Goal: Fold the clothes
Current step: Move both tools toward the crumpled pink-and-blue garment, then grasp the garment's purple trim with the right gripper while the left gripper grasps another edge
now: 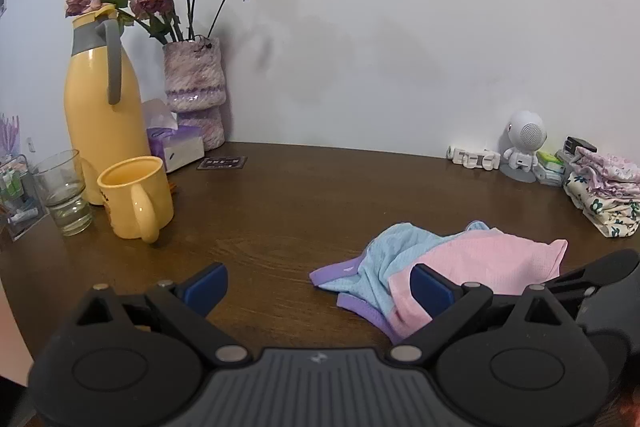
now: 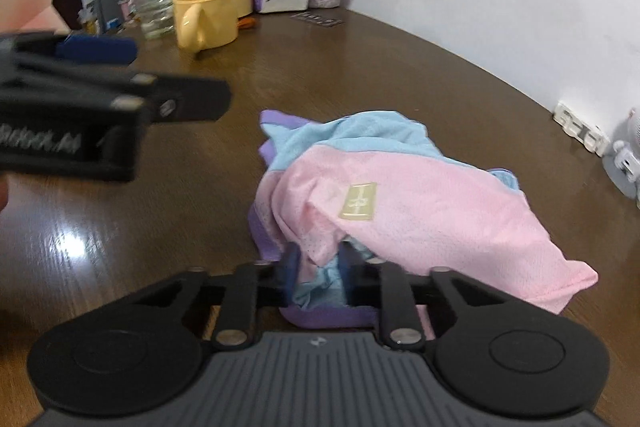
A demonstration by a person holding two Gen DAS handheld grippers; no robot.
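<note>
A crumpled garment [image 1: 452,263] in pink, light blue and purple lies on the brown wooden table [image 1: 280,211]. My left gripper [image 1: 320,287] is open, wide apart, just left of the garment, with its right fingertip [image 1: 430,289] over the pink edge. In the right wrist view the same garment [image 2: 400,199] shows a beige label. My right gripper [image 2: 318,263] is shut on the near pink and blue fold of the garment. The left gripper [image 2: 96,51] appears blurred at the left, above the table.
At the back left stand a yellow flask [image 1: 104,115], yellow mug [image 1: 136,199], glass [image 1: 66,193], tissue box [image 1: 176,143] and vase of dried flowers [image 1: 194,91]. A stack of folded floral clothes [image 1: 604,195], a white astronaut figure [image 1: 522,143] and small items sit back right.
</note>
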